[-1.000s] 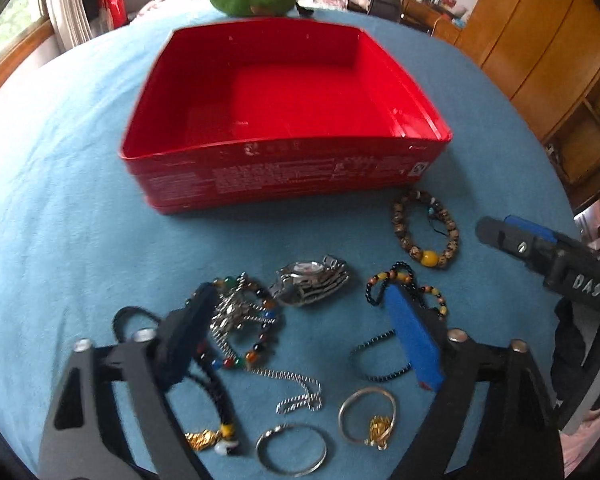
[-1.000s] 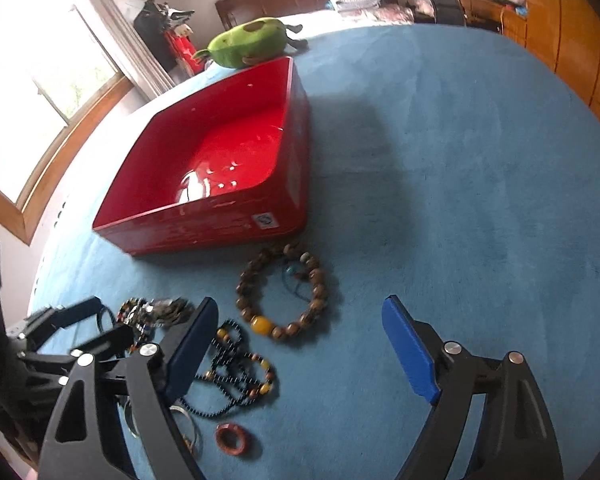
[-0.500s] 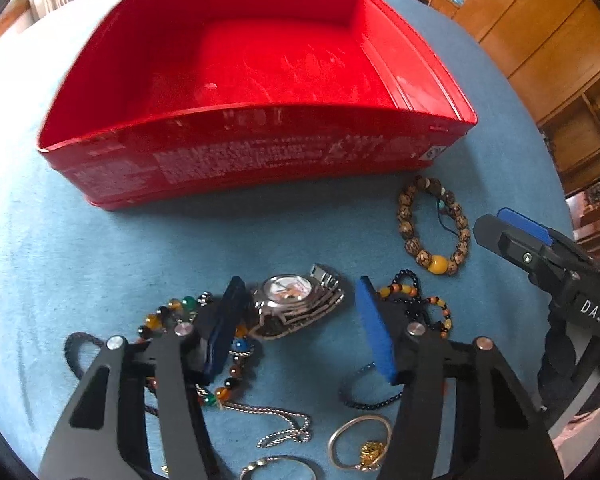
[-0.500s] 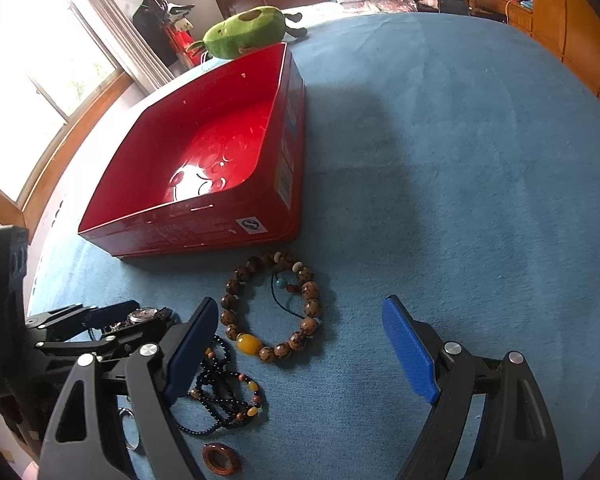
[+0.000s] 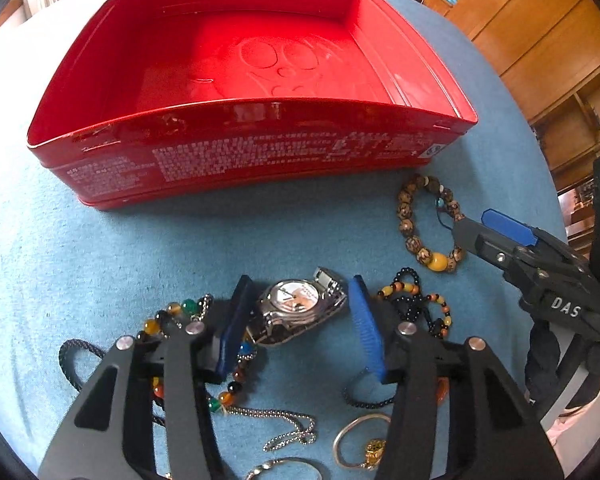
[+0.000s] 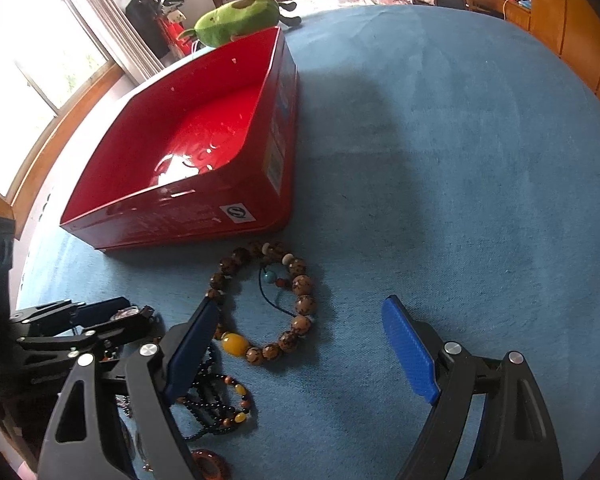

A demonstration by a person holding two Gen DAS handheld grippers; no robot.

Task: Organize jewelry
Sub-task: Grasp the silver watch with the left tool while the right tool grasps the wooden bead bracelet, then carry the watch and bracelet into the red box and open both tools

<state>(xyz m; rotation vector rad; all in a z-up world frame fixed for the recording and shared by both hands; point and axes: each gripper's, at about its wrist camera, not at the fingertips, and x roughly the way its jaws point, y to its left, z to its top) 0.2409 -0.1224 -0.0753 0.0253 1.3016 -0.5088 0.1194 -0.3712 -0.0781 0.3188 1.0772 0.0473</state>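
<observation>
A silver wristwatch (image 5: 296, 308) lies on the blue cloth between the blue pads of my left gripper (image 5: 300, 320). The jaws stand close on either side of it, still a little apart from it. A brown bead bracelet with a yellow bead (image 6: 276, 304) lies between the wide-open fingers of my right gripper (image 6: 304, 344). It also shows in the left wrist view (image 5: 424, 224). An empty red tin box (image 5: 252, 80) stands just behind the jewelry, also seen in the right wrist view (image 6: 204, 152).
More jewelry lies near the left gripper: a coloured bead necklace (image 5: 168, 320), a black bead strand (image 5: 416, 300), a silver chain (image 5: 284, 424), rings (image 5: 360, 440). A green plush toy (image 6: 236, 20) sits behind the box. Wooden cabinets (image 5: 540, 40) stand to the right.
My left gripper has moved forward and down over the watch and its jaws have narrowed around it. My right gripper has moved in around the brown bead bracelet.
</observation>
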